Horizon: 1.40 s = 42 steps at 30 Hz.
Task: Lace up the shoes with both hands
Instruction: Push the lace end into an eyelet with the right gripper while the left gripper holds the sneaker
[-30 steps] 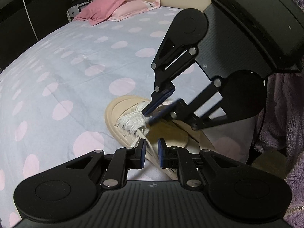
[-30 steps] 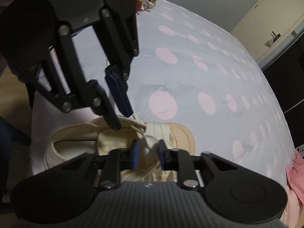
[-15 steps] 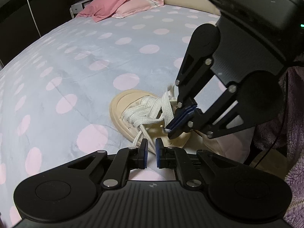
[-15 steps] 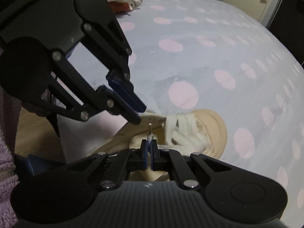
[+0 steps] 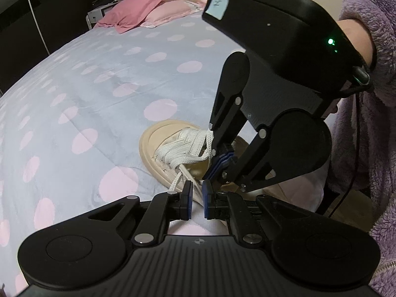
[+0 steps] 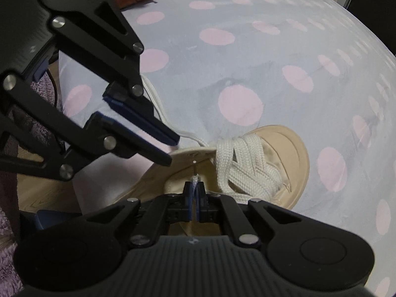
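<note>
My right tongs are pinched almost fully together on the stiff tip of the flat white woven lace. The tip points at a small eyelet in the flap of the beige canvas shoe, which lies on the polka-dot bedspread. My left tongs stand slightly apart, holding nothing, close by the other lace strand. I judge the threading wants a short grip on the tip, a straight line-up with the hole, and the left tongs steadying the flap.

A bed with a grey, pink-dotted cover carries a beige shoe and two pink pillows.
</note>
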### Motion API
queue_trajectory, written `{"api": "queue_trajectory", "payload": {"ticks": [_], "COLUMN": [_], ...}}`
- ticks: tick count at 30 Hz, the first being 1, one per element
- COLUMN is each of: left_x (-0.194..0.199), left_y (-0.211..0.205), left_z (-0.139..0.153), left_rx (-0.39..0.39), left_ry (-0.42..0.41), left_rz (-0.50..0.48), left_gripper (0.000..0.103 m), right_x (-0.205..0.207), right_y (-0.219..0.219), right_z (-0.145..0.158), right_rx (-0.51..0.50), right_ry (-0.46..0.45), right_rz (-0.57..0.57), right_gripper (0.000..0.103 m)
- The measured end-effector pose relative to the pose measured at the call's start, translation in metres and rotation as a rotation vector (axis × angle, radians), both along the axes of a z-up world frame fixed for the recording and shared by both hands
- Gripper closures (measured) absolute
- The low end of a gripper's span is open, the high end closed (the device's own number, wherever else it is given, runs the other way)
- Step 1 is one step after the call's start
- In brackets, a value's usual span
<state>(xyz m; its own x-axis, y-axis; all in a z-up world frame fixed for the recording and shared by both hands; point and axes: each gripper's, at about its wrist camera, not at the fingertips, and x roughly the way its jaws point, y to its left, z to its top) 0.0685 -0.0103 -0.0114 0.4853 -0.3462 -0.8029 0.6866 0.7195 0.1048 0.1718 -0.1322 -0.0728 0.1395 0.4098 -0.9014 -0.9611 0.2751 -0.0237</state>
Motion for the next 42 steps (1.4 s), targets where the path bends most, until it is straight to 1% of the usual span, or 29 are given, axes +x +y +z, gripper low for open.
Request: {"api": "queue_trajectory", "payload": {"ticks": [14,26,29,32,33,34,36,38,39,42], "left_x": [0.001,0.002,0.002,0.001,0.001,0.001,0.000,0.000,0.000,0.001], "left_y": [-0.006,-0.006,-0.006,-0.006,-0.006,-0.006,-0.007,-0.007,-0.007,-0.007], "left_z": [-0.002,-0.003,-0.003,-0.003,-0.003,-0.003,-0.002,-0.002,-0.002,-0.002], "left_rx": [0.005,0.016,0.016,0.020,0.023,0.025,0.026,0.025,0.025,0.024], "left_ry": [-0.003,-0.007,-0.006,-0.006,-0.006,-0.007,-0.008,-0.009,-0.009,-0.009], "left_rz": [-0.028,-0.035,-0.035,-0.036,-0.037,-0.038,-0.041,-0.042,-0.042,-0.042], "left_gripper": [0.097,0.097,0.097,0.097,0.097,0.097,0.097,0.097,0.097,0.097], "right_x": [0.001,0.001,-0.019,-0.018,-0.018,-0.021,-0.027,-0.031,-0.033,-0.034], "right_y": [-0.001,-0.011,-0.020,-0.025,-0.028,-0.030,-0.028,-0.024,-0.024,-0.025], "right_z": [0.015,0.039,0.039,0.034,0.033,0.033,0.032,0.028,0.026,0.022], "right_rx": [0.013,0.071,0.079,0.082,0.088,0.091,0.083,0.076,0.070,0.061], "right_ry": [-0.016,-0.036,-0.043,-0.051,-0.059,-0.069,-0.096,-0.102,-0.105,-0.128], "right_rz": [-0.004,-0.036,-0.026,0.005,0.016,0.025,0.051,0.074,0.081,0.085], "right_gripper": [0.100,0.100,0.100,0.093,0.081,0.077,0.074,0.074,0.076,0.077]}}
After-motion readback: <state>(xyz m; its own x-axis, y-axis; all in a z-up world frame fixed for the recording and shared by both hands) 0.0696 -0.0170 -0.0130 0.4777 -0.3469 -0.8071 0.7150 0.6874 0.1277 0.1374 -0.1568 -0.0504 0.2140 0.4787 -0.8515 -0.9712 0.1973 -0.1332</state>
